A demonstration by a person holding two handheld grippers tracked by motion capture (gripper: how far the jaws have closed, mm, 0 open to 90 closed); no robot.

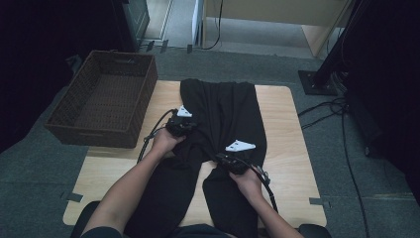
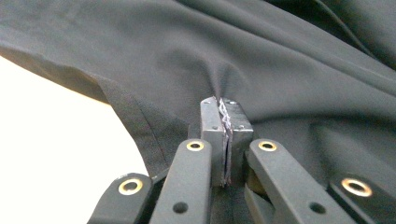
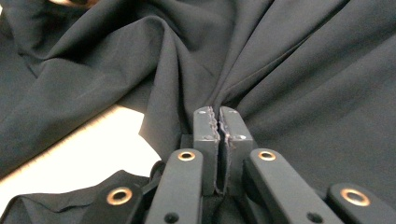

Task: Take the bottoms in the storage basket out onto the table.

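One pair of black trousers (image 1: pixel 218 124) lies on one light wooden table (image 1: pixel 282 148), waist at the far end and two legs running toward the near edge and the person, with a strip of bare tabletop showing between the legs; two hands work on it, each with one gripper; the right hand (image 1: pixel 247 182) sits nearest, on the inner part of the right-hand leg, and its right gripper (image 1: pixel 229 161) points toward the crotch; farther in, the left hand (image 1: pixel 166 140) rests at the left edge of the garment, where the left gripper (image 1: pixel 184 127) meets the cloth near the hip; a black cable trails from each tool across the wood.

In the right gripper view the right gripper (image 3: pixel 218 122) has its jaws pressed together on a pinch of the dark fabric (image 3: pixel 289 84), and folds fan out from the pinch; pale table shows to the left below the cloth.

In the left gripper view the left gripper (image 2: pixel 224 112) is likewise clamped on a small ridge of fabric (image 2: pixel 261 60), just in from the hem edge beside the bright tabletop.

Beyond the table's far left corner stands one brown wicker basket (image 1: pixel 79 124); it touches the table edge; grey carpet (image 1: pixel 307 64) surrounds everything, with loose cables at the right; nothing lies between either tool and the cloth.
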